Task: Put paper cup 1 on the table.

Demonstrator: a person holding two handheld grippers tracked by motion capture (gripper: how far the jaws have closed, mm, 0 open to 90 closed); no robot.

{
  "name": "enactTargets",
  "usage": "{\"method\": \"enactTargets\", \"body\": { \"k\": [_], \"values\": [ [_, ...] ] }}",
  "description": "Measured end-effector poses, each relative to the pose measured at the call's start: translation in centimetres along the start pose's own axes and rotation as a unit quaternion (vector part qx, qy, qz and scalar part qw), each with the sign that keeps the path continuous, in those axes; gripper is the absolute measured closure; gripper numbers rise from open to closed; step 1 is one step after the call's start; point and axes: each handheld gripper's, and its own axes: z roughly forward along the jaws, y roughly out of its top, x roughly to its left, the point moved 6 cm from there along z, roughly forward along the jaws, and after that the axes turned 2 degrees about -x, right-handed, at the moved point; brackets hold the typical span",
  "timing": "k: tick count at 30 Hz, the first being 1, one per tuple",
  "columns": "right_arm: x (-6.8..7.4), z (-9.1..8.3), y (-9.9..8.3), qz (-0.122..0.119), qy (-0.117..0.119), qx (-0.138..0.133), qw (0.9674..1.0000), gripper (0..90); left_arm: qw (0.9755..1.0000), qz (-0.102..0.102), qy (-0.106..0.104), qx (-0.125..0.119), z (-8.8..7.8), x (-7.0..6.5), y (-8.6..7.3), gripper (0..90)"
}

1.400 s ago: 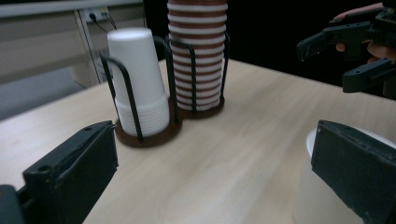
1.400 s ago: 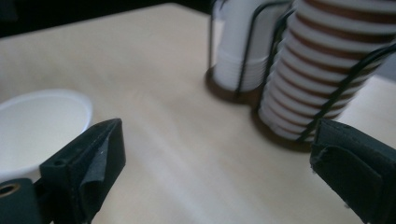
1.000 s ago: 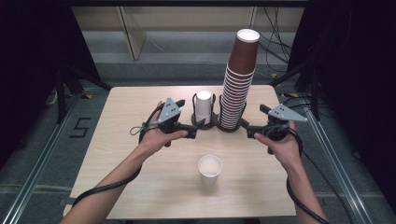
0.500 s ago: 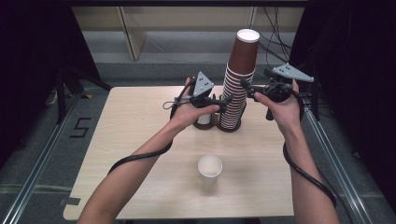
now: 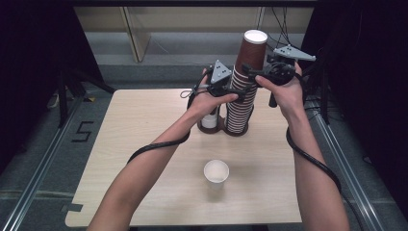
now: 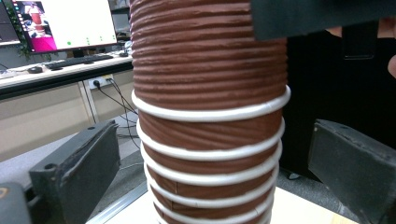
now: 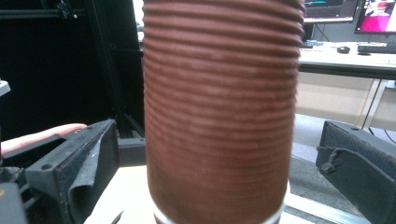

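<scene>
Tall stack of brown paper cups (image 5: pixel 244 84) is stood upright at the far side of the tabletop (image 5: pixel 144 144), in a black holder base (image 5: pixel 238 129).

Left gripper (image 5: pixel 230 90): held level at mid-height of the stack, from its left. In the left gripper view the stack (image 6: pixel 210 116) is seen between the two black jaws, with a clear gap on each side; the pads are not pressed on it. Jaws set wide. White cup rims are visible at this level, and the stack is closer to the left jaw than to the right one.

Right gripper (image 5: pixel 250 72): held higher, at the upper part of the stack, from its right. In the right gripper view the stack (image 7: pixel 219 116) is centred between the jaws, again with gaps either side, no contact. Jaws have just been opening and are now at full width, with the stack between them but not gripped.

A smaller white-topped cup stack (image 5: pixel 210 118) is stood just beside the brown stack, below the left gripper. A single white cup (image 5: pixel 216 173) is stood upright well apart from both jaws, on the near part of the tabletop.
</scene>
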Motion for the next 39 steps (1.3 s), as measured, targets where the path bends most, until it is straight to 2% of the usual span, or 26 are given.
{"method": "enactTargets", "body": {
  "k": [6,17,19,21,23,28,39],
  "values": [
    [0.2,0.9,0.8,0.003,0.0,0.006,1.0,0.4,0.9997,-0.021,-0.008,0.008,1.0,0.2,-0.1,1.7],
    [0.2,2.1,1.2,-0.007,-0.001,0.014,0.9999,3.1,0.9995,-0.029,-0.007,0.013,2.1,0.5,-0.1,1.4],
    [0.2,2.5,0.9,0.002,0.0,0.016,0.9999,7.1,0.9994,-0.03,-0.01,0.011,2.3,0.4,0.0,2.7],
    [0.0,2.6,0.9,-0.005,-0.003,0.012,0.9999,9.6,0.9994,-0.032,-0.012,0.011,2.4,0.3,0.0,4.3],
    [-0.1,2.5,0.9,0.0,-0.008,0.009,0.9999,13.7,0.9993,-0.034,-0.011,0.011,2.5,0.3,0.0,4.5],
    [-0.1,2.4,0.9,0.009,-0.009,0.008,0.9999,14.7,0.9988,-0.046,-0.01,0.009,2.6,0.3,0.0,4.3],
    [-0.2,2.4,1.3,0.009,-0.01,0.004,0.9999,16.0,0.9989,-0.045,-0.011,0.011,2.6,0.3,0.0,4.3]
  ]
}}
